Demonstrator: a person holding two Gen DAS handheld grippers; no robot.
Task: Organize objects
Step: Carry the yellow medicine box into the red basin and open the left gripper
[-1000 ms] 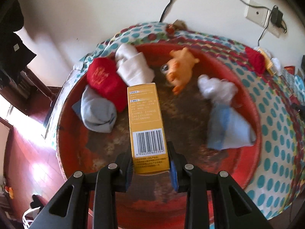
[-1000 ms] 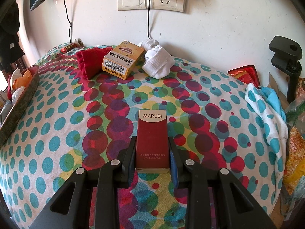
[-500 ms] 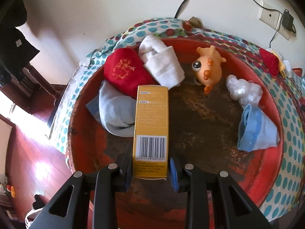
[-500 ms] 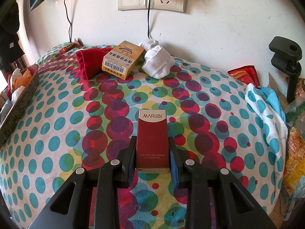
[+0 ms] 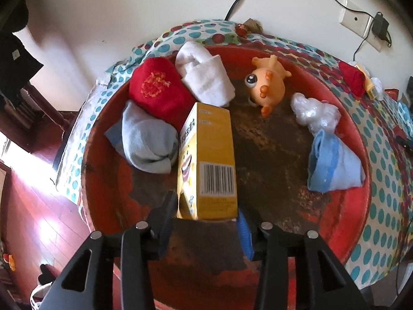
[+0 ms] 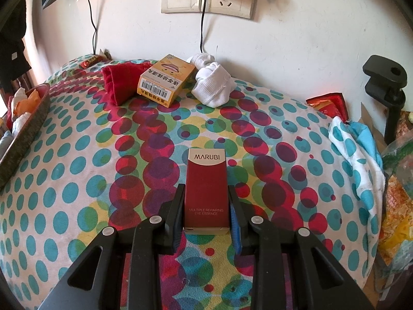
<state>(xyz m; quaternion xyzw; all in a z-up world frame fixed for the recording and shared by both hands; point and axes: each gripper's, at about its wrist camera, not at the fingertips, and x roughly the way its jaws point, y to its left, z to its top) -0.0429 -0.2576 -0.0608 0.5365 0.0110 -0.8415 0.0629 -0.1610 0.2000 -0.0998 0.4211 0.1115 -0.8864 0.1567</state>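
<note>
In the left wrist view my left gripper hangs over a round red tray. A yellow box with a barcode stands between its jaws, tilted, with a gap on both sides. The tray holds a red sock, a white sock, a grey sock, an orange toy, a plastic wad and a blue sock. In the right wrist view my right gripper is shut on a dark red MARUBI box above the dotted cloth.
At the back of the cloth lie a red sock, a yellow box and a white sock. The tray's edge shows at the left. A black clamp stand and bags stand at the right. Wall sockets are behind.
My left gripper's jaws have spread apart and the yellow box has tilted loose between them over the tray. The right gripper and its red box have not moved.
</note>
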